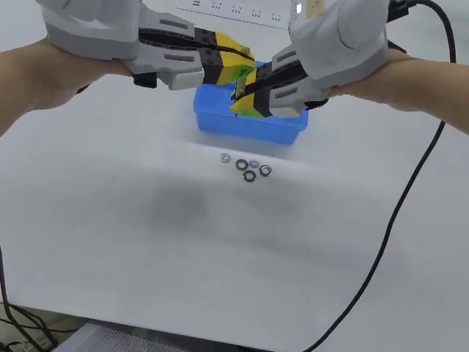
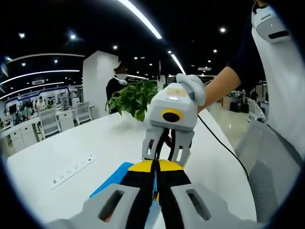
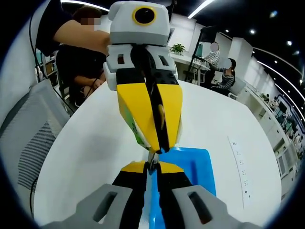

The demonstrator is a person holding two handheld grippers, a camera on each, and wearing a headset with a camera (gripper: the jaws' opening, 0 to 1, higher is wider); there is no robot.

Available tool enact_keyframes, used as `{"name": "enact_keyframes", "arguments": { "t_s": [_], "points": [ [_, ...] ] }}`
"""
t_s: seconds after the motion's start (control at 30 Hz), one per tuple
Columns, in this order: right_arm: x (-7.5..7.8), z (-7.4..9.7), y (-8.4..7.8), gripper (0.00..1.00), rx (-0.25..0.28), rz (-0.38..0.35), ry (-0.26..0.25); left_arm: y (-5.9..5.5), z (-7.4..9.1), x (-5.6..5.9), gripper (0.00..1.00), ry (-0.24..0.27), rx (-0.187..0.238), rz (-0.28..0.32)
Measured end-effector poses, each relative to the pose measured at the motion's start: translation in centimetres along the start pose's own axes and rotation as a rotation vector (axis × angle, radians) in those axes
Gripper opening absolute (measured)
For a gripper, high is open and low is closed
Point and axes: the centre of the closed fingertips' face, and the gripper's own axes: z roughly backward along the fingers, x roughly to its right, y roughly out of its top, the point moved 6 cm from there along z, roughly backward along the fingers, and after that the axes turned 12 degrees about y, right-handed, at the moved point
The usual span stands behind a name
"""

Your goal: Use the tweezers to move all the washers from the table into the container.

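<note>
Steel washers (image 1: 247, 167), five, lie flat and clustered on white counter (image 1: 146, 242), just at 6 o'clock of blue container (image 1: 249, 125). Judged light, thin, slippery; best nipped across one ring's edge, singly. Left gripper (image 1: 244, 67) reaches in from 9 o'clock, right gripper (image 1: 248, 103) from 2 o'clock, tips meeting above container. Fingers (image 3: 135, 168) of both pressed together, seemingly pinching thin tweezers (image 1: 238, 89) between them; which pair bears weight, cannot tell.

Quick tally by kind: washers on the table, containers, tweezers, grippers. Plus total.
Washers: 5
Blue container: 1
Tweezers: 1
Grippers, left gripper and right gripper: 2
Total: 9
</note>
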Motion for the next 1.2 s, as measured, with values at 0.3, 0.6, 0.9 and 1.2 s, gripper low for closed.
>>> {"name": "enact_keyframes", "arguments": {
  "t_s": [0.3,0.6,0.9,1.2],
  "points": [
    [-1.1,0.1,0.3,0.1,0.007,-0.003,0.007,0.0,0.5,0.7,0.04,-0.01,-0.002,-0.011],
    [-1.8,0.0,0.4,0.12,0.026,-0.014,0.005,0.1,1.2,1.2,0.04,-0.009,-0.007,-0.017],
    [-4.0,0.0,-1.1,0.21,-0.011,-0.011,-0.03,0.1,1.1,1.9,0.05,-0.01,-0.014,-0.027],
    [-6.9,2.0,-4.0,0.32,0.013,-0.103,-0.056,-1.2,0.8,3.4,0.05,-0.032,0.008,-0.04]
  ]
}}
